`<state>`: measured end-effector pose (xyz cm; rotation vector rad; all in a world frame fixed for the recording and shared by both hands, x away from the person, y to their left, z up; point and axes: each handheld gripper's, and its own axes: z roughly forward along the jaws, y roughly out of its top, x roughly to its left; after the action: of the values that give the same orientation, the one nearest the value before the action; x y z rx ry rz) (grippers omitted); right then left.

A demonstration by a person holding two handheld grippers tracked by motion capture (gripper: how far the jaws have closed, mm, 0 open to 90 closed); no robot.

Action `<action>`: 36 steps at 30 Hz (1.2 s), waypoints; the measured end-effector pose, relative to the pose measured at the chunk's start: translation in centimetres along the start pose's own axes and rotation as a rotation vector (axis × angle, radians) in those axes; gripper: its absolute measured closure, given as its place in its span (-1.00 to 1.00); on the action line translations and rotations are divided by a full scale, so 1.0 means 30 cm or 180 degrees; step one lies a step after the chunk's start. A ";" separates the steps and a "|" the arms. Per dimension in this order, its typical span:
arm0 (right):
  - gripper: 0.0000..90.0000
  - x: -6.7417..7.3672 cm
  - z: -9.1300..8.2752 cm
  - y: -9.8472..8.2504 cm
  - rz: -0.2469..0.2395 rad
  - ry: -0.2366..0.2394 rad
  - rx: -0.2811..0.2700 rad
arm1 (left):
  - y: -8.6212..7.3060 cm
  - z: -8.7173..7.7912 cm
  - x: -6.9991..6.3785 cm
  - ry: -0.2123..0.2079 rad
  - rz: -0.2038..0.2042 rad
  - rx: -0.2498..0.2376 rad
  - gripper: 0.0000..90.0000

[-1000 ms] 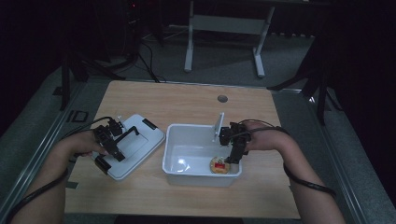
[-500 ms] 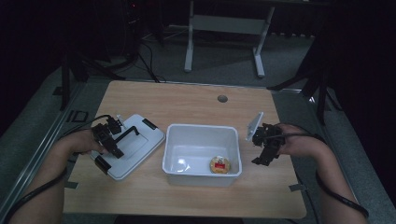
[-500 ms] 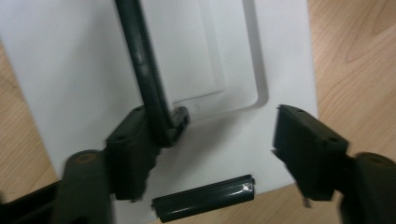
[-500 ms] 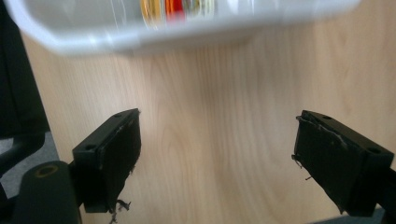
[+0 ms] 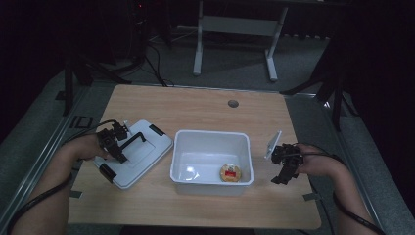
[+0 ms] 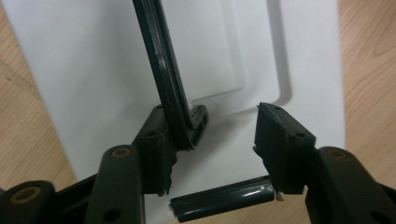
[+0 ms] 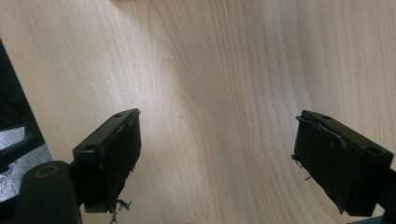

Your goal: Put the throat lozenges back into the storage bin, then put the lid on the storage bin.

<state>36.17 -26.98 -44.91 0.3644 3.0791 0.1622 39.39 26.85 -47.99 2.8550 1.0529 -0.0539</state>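
A white lid (image 5: 142, 156) with a black handle (image 5: 135, 139) lies on the table left of a white bin (image 5: 210, 142). A round red-and-yellow item (image 5: 230, 172) rests in the bin's near right corner. My left gripper (image 5: 115, 144) sits at the handle. In the left gripper view the handle bar (image 6: 166, 79) stands between the jaws of the left gripper (image 6: 217, 140), against the left pad (image 6: 156, 149), with a gap to the right one; the jaws have just been closing. My right gripper (image 5: 285, 171) hovers open over bare wood right of the bin, with nothing between the jaws of the right gripper (image 7: 215, 154).
The lid (image 6: 93, 70) carries a black clip (image 5: 106, 172) on its near edge and another (image 5: 156, 130) on its far edge. A small round hole (image 5: 233, 104) marks the wooden table (image 5: 195, 105) behind the bin. Dark floor, cables and a stand surround the table.
My right gripper has come out of the bin and moved right and down over the table. The left gripper has stayed at the lid handle.
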 end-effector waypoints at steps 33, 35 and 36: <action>-0.67 0.010 0.144 -0.073 0.0181 0.0066 0.0017 | -0.021 0.040 0.054 -0.0232 -0.0232 -0.0090 0.82; -0.67 0.012 0.149 -0.075 0.0170 0.0073 0.0033 | -0.019 0.039 0.049 -0.0209 -0.0218 -0.0083 0.82; -0.67 0.012 0.151 -0.076 0.0184 0.0084 0.0029 | -0.016 0.038 0.047 -0.0194 -0.0208 -0.0066 0.82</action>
<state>35.51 -28.65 -49.66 0.4554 3.0981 0.1563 40.15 28.00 -49.26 2.7812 1.1275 -0.1333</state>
